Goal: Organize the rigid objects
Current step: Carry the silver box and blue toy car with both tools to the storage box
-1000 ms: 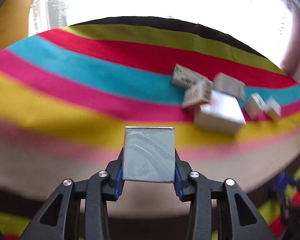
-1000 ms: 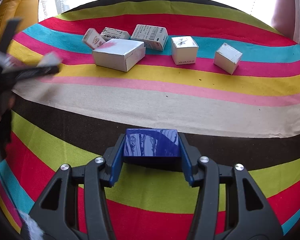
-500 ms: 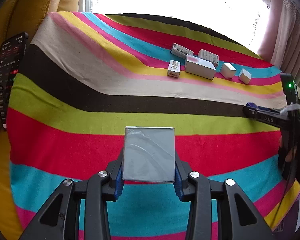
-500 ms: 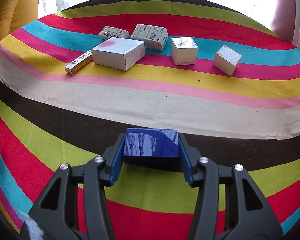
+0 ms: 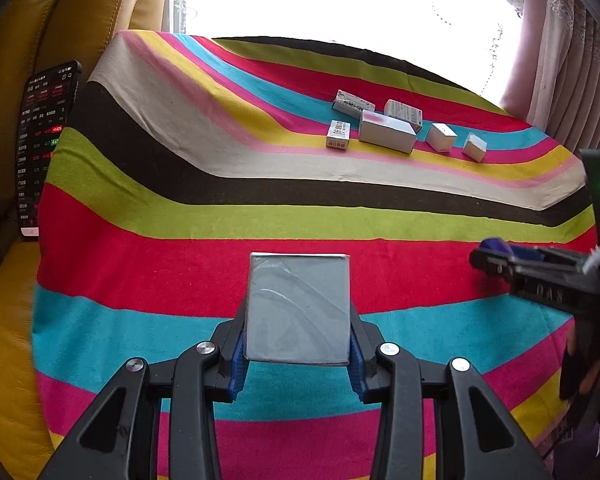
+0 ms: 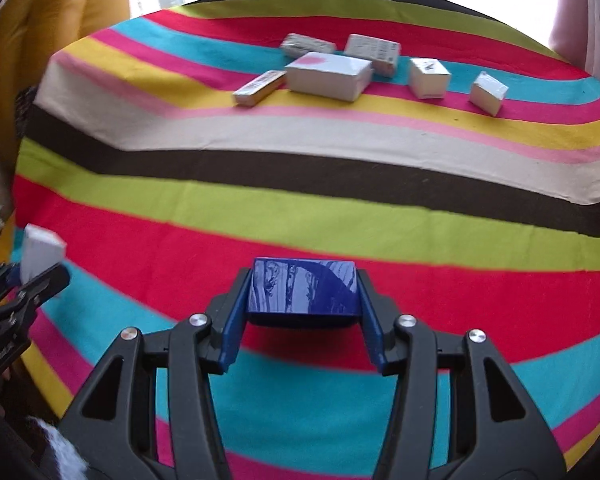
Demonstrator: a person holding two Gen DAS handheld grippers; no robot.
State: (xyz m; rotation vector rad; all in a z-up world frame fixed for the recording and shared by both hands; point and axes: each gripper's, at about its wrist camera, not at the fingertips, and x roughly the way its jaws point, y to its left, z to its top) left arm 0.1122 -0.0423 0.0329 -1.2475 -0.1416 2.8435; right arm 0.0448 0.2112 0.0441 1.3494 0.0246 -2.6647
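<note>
Our left gripper (image 5: 298, 354) clamps a grey foil-wrapped box (image 5: 299, 307), our right gripper (image 6: 302, 320) a glossy blue box (image 6: 303, 288); we should carry both level toward the large white carton (image 6: 329, 75), setting them just beside it.

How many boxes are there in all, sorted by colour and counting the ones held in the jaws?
White or pale boxes lying on the striped cloth: 6
Silver-grey box held by the left gripper: 1
Dark blue box held by the right gripper: 1
Total: 8
</note>
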